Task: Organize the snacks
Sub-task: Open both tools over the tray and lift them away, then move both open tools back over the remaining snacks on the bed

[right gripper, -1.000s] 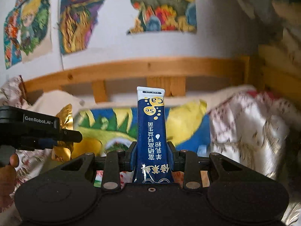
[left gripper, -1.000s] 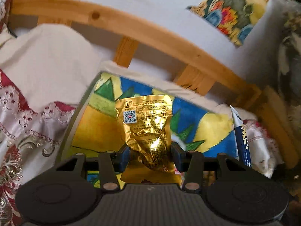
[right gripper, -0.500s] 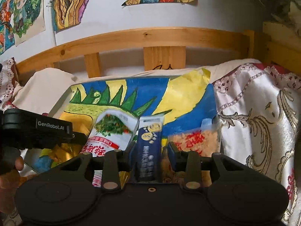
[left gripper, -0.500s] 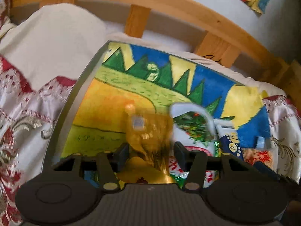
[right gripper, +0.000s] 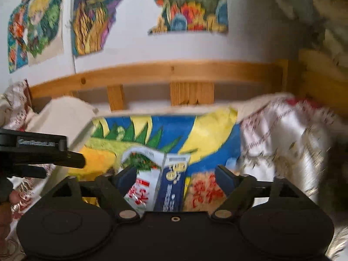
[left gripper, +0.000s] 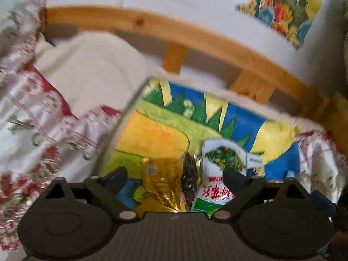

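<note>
this is a bedroom in a home, most likely a child's. a wooden bed frame (right gripper: 174,70) with a curved top rail and upright slats stands against a white wall (right gripper: 134,43). coloured-in drawings (right gripper: 191,4), cut out of paper and bright with crayon-like colour, are stuck to that wall in a row. on the bed lie a cream pillow (left gripper: 91,69) and a shiny white bedspread (right gripper: 282,134) with red and gold embroidery. a large hand-painted picture (left gripper: 156,130) of green trees, blue sky and yellow ground lies flat on the bed, and snack packets (left gripper: 213,187) rest on it.
</note>
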Motion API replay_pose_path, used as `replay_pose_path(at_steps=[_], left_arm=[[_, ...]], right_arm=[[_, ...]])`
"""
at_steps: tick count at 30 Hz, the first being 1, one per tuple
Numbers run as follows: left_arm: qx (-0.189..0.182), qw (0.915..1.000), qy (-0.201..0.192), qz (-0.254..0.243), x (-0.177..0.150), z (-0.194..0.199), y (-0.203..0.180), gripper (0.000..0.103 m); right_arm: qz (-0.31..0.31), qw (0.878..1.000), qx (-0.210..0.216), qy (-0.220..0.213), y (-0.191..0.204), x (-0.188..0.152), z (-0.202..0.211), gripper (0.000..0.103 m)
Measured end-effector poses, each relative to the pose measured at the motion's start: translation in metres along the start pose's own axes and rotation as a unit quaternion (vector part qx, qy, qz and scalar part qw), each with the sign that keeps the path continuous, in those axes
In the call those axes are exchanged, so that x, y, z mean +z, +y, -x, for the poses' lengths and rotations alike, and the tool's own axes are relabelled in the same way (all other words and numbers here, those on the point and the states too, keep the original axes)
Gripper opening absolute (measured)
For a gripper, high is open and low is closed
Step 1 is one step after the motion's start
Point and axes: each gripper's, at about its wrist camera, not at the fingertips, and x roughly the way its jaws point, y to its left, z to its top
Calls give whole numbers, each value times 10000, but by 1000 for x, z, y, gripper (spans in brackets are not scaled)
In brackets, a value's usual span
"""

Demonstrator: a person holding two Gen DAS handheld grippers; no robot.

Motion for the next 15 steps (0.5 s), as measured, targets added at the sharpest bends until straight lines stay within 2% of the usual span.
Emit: replay_pose_path(at_steps=[3, 8, 12, 15], left_arm=[[44, 9993, -370, -25, -3, 33, 5, 102], [60, 9975, -694, -88, -13, 83, 11, 102], [88, 9944, -1017, -263, -27, 125, 13, 102], [80, 9924, -1171, -380, -40, 153, 15, 102]], right_arm=[[1, 9995, -2, -320, 1, 9, 28, 93], [2, 9962, -70, -864, 6, 18, 76, 100], [-210, 9934, -15, -1132, 10, 15, 113, 102], [-355, 9925, 13, -1172, 14, 7, 138, 102]])
